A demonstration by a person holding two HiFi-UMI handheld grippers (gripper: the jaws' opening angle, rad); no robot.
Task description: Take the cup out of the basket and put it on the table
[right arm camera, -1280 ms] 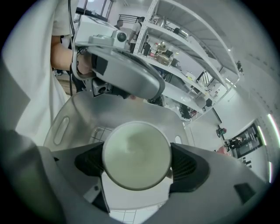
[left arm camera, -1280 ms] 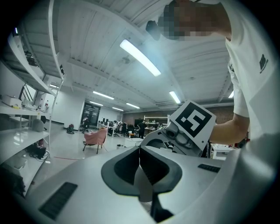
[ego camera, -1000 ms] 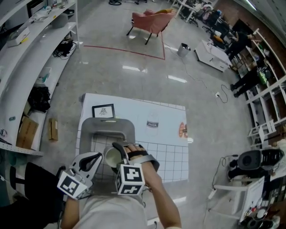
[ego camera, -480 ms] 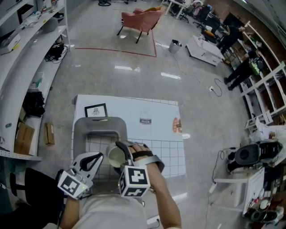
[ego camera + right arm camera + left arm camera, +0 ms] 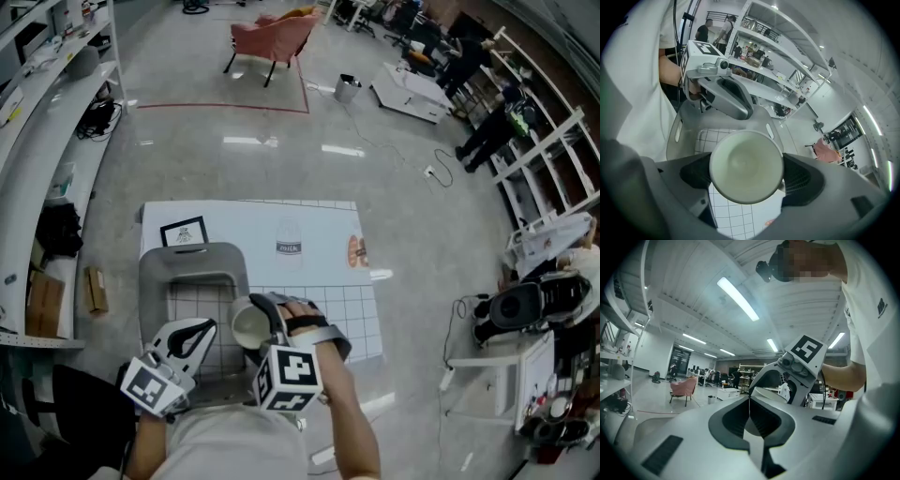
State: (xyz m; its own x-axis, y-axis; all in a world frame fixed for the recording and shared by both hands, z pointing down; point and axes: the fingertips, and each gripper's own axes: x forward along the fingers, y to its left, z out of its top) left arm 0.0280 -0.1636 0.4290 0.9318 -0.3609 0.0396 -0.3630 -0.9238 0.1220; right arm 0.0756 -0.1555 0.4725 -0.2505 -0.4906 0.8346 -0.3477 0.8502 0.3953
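A big shiny grey floor (image 5: 234, 150) fills most of the head view. Long white shelves (image 5: 37, 112) run down the left side. A pink chair (image 5: 267, 33) stands far off at the top.

The white worktop (image 5: 319, 225) is in the middle. The part nearest the person has a pattern of squares on it. A grey basket (image 5: 192, 258) sits on the left side of the worktop. White squares show inside it too.

The right hand-held gripper (image 5: 262, 317) is gripping the cup (image 5: 746, 168). One jaw presses on each side of the cup. The cup is up in the air, touching neither the basket nor the worktop. In the head view it hangs over the right edge of the basket, near the squares. Its open top faces the right gripper view's camera. It is pale inside, and nothing shows in it.

The left hand-held gripper (image 5: 749, 416) is closed. Its two jaws meet in a thin line with nothing between them. It hangs over the near end of the basket, just beside the right one.

Small things are on the far part of the worktop. A little picture in a black frame (image 5: 184, 232) lies just past the basket. A drawing of a bottle (image 5: 289, 242) is in the middle. A round orange drawing (image 5: 356, 250) is near the right edge.
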